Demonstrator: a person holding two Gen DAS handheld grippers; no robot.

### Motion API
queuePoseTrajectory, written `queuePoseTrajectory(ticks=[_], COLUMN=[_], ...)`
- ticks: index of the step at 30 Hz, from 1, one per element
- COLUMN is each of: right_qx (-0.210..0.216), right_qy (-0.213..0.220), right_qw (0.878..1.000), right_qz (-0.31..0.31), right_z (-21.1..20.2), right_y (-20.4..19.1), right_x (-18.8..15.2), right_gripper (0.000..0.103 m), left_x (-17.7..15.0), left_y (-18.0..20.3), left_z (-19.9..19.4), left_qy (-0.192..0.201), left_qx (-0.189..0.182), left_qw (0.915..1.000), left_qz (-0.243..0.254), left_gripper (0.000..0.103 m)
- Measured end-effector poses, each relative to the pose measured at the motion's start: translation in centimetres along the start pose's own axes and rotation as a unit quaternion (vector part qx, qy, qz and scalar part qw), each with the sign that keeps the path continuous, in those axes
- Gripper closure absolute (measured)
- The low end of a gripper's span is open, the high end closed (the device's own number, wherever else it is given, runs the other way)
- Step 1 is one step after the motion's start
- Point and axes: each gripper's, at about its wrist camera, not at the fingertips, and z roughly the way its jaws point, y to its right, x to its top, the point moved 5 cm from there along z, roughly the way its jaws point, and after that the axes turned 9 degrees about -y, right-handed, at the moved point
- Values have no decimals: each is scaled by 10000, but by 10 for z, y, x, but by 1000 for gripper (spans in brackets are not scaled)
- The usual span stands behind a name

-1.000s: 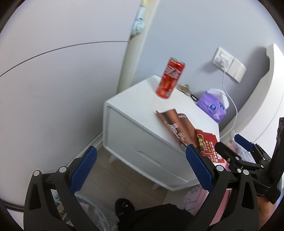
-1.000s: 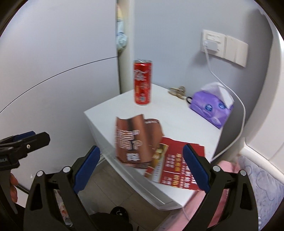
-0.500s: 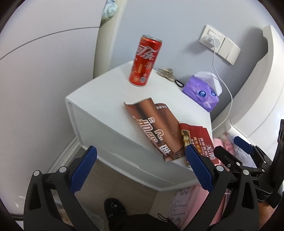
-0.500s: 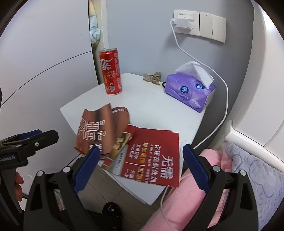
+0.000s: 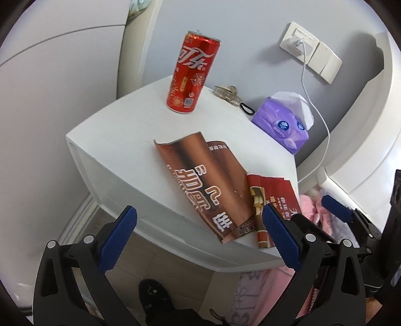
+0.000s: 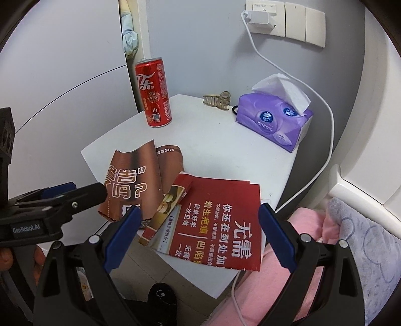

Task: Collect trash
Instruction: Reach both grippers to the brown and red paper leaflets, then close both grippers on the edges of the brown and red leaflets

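Note:
A white nightstand (image 5: 130,130) (image 6: 225,155) carries a tall red cola can (image 5: 191,76) (image 6: 154,92) standing at its far corner. A curled brown leaflet (image 5: 203,180) (image 6: 135,180) lies near the front edge, partly overlapping a red leaflet (image 5: 273,198) (image 6: 220,220) beside it. My left gripper (image 5: 200,238) is open and empty, just short of the front edge by the brown leaflet. The right gripper (image 6: 198,235) is open too, hovering over the red leaflet's near end. The left gripper's side also shows in the right wrist view (image 6: 57,200).
A purple tissue pack (image 5: 283,123) (image 6: 273,120), a hair claw (image 6: 216,100) and a black hair tie (image 5: 246,107) lie at the back. A white charger cable (image 6: 323,140) hangs from the wall socket (image 6: 260,16). Pink bedding (image 6: 313,240) is on the right, a dark slipper (image 5: 155,293) on the floor.
Both grippers have come closer to the nightstand and higher over it. The leaflets now sit larger and nearer between the fingers. Both stay open and empty.

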Motion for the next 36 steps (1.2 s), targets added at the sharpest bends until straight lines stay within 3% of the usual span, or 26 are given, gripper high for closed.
queuePoseTrajectory(ticks=[7,11,13,19,22,24,25,36], right_qx=[60,55,68,95,94,108,99,176], right_qy=[-104,-115,-116,-227,-249,-276,-279,-365], right_qw=[9999,9999,9999,9997,9996,9996,9996,9992], right_qz=[66,47,48,35,26,41,48,-2], right_z=[14,22,26,37,39,41,41,47], right_y=[-4,-7,-8,-12,-14,-15,-16,-23], right_x=[4,3,2,-1,-2,-3,-3,-2], right_gripper=[12,12,29,31,38,42,46,56], left_x=[6,7,7,4,4,4,5,9], left_y=[0,0,-4,-10,-10,-9,-8,-1], left_z=[9,16,19,27,27,24,23,24], left_qy=[5,-90,-149,-226,-192,-118,-94,-56], left_qx=[-207,-350,-415,-439,-401,-364,-368,-471], left_qw=[9998,9993,9989,9984,9987,9991,9992,9989], left_qz=[-62,-105,-187,-288,-235,-154,-119,-8], left_gripper=[7,21,26,39,40,52,52,71])
